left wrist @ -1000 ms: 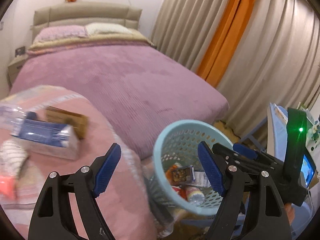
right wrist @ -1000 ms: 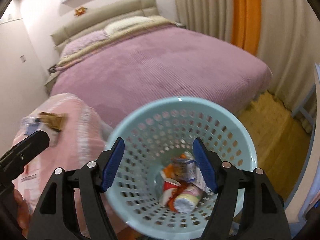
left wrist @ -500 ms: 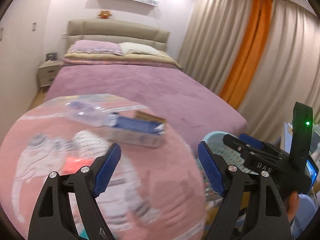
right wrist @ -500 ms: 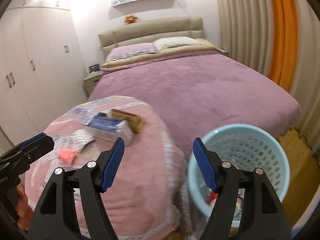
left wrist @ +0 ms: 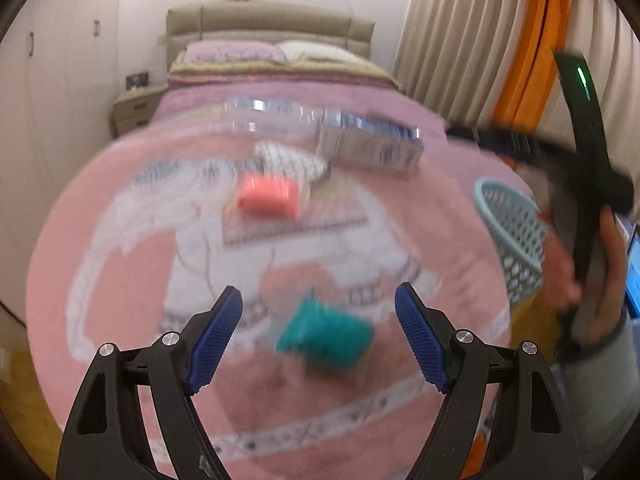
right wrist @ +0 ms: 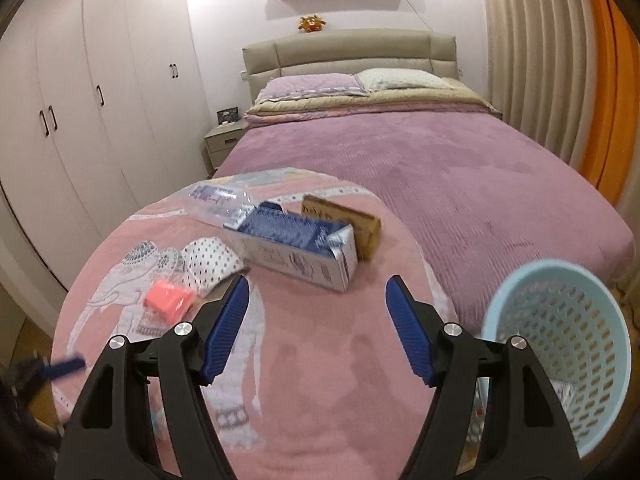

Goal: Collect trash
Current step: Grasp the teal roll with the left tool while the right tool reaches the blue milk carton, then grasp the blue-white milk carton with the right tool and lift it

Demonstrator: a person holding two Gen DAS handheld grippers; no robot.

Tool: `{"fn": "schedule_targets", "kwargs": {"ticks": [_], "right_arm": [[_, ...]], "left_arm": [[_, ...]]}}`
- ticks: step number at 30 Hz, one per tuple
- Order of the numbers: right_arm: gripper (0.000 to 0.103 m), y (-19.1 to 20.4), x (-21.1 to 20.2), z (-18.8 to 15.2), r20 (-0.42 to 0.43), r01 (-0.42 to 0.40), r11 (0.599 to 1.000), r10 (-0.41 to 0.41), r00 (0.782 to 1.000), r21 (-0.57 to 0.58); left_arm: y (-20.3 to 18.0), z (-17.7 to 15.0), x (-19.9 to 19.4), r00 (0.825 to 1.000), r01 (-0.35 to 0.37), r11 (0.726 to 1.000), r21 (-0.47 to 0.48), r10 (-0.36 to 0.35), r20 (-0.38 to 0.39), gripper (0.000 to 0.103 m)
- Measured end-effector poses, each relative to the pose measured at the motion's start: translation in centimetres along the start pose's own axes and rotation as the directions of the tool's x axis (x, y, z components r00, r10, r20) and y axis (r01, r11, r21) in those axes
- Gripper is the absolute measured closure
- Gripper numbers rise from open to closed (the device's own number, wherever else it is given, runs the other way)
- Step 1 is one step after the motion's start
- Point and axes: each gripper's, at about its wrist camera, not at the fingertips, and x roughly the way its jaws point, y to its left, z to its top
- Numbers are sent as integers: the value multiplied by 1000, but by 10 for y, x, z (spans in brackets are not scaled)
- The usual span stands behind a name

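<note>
Trash lies on a round table with a pink elephant cloth (right wrist: 320,360). A teal packet (left wrist: 326,334) lies just ahead of my open, empty left gripper (left wrist: 318,338). Farther back lie a coral packet (left wrist: 268,198), also in the right wrist view (right wrist: 168,300), a dotted white wrapper (right wrist: 210,260), a blue-and-white carton (right wrist: 296,250), a brown box (right wrist: 344,220) and a clear plastic bottle (right wrist: 218,200). My right gripper (right wrist: 316,330) is open and empty above the table. The light blue perforated basket (right wrist: 560,344) stands right of the table.
A bed with a purple cover (right wrist: 440,168) lies beyond the table. White wardrobes (right wrist: 80,100) line the left wall, with a nightstand (right wrist: 224,144) beside the bed. Beige and orange curtains (right wrist: 560,60) hang at the right. The left wrist view is motion-blurred.
Both grippers have swung left and away from the basket to above the table. The teal packet has come into the left wrist view. Both stay open.
</note>
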Motion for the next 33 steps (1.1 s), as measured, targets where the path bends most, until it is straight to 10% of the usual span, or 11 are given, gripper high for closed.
{"fn": "schedule_targets", "kwargs": {"ticks": [7, 14, 18, 24, 33], "right_arm": [[36, 9, 33, 15, 13, 5, 997, -4, 1000, -71], [36, 6, 56, 26, -4, -5, 995, 4, 1000, -95], [36, 3, 72, 30, -36, 7, 996, -10, 999, -91], [36, 3, 89, 29, -80, -25, 998, 20, 997, -65], [36, 27, 72, 16, -170, -235, 970, 222, 960, -65]], "left_arm": [[8, -21, 16, 993, 85, 996, -26, -87, -86, 25], [1, -23, 30, 995, 26, 1000, 10, -25, -94, 27], [-3, -19, 33, 997, -3, 1000, 30, 6, -73, 48], [11, -7, 28, 999, -5, 1000, -23, 3, -49, 50], [51, 16, 30, 998, -70, 992, -107, 70, 0, 50]]}}
